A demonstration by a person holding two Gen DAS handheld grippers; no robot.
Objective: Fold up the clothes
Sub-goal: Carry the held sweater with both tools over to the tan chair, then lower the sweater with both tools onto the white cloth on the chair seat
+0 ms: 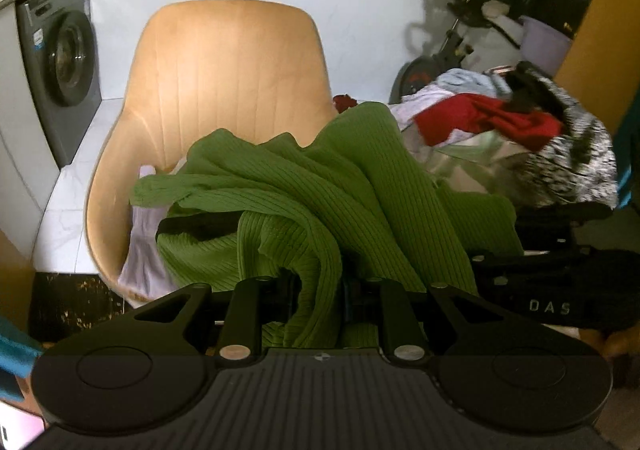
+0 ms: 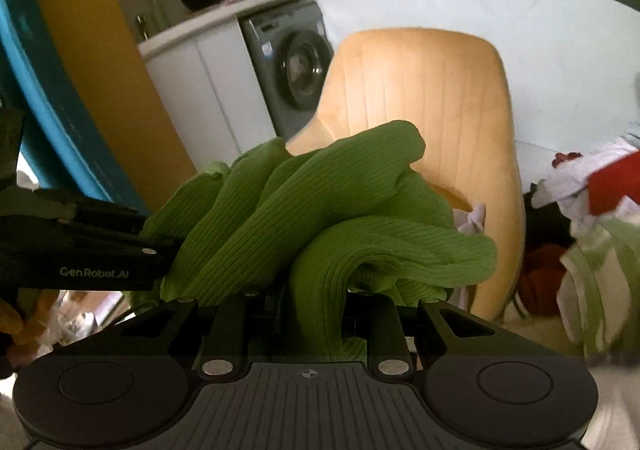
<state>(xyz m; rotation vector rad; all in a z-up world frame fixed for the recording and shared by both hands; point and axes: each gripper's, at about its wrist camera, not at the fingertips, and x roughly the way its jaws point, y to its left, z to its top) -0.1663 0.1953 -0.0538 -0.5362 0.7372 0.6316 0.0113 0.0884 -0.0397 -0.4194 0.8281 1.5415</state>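
Note:
A green ribbed knit garment [image 1: 320, 189] hangs bunched between both grippers, above the front of a tan chair [image 1: 224, 69]. My left gripper [image 1: 320, 290] is shut on a fold of it, and the cloth hides the fingertips. My right gripper [image 2: 316, 302] is likewise shut on a thick fold of the green garment [image 2: 320, 209]. In the left wrist view the right gripper's black body [image 1: 540, 262] sits close at the right. In the right wrist view the left gripper's body [image 2: 100, 250] sits close at the left. The chair [image 2: 432, 89] stands behind the cloth there too.
A pale lilac cloth [image 1: 140, 254] lies on the chair seat. A pile of mixed clothes with a red piece [image 1: 488, 117] is heaped right of the chair. A grey washing machine [image 1: 60, 57] stands under a counter at the left, against a white wall.

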